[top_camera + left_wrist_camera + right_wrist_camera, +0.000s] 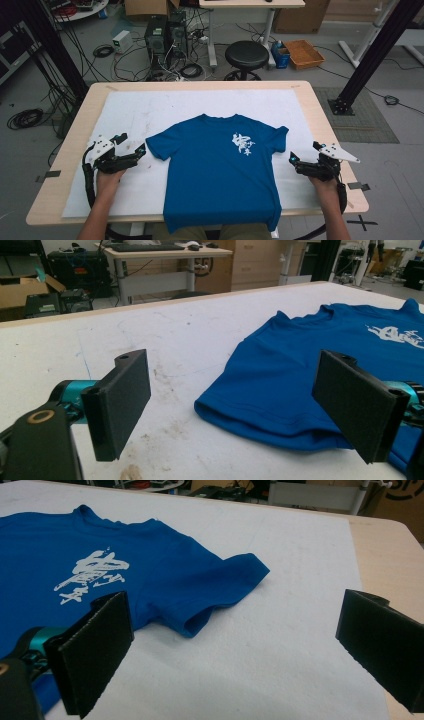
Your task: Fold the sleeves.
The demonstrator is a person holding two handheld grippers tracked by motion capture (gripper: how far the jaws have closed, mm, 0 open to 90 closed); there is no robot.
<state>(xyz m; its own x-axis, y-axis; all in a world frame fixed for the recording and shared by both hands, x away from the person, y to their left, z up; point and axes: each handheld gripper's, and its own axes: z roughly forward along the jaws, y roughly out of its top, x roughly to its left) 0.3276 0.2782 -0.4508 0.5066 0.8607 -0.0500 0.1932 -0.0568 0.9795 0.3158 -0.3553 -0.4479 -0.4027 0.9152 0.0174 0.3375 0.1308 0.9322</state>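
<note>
A blue T-shirt (220,167) with a white chest print (243,143) lies flat, front up, on a white sheet (150,107) covering the wooden table. Its hem hangs over the table's front edge. My left gripper (132,143) is open just left of the shirt's left sleeve (156,145); in the left gripper view that sleeve (260,405) lies between the wide-apart jaws of the left gripper (235,390). My right gripper (305,151) is open just below the right sleeve (281,136). In the right gripper view, the sleeve (220,595) lies ahead of the open right gripper (235,640).
Bare wood of the table (330,130) rims the sheet on all sides. Behind the table stand a black stool (246,54), computer towers (165,35) with cables, and a brown crate (303,53). Black frame posts (365,60) rise at both sides.
</note>
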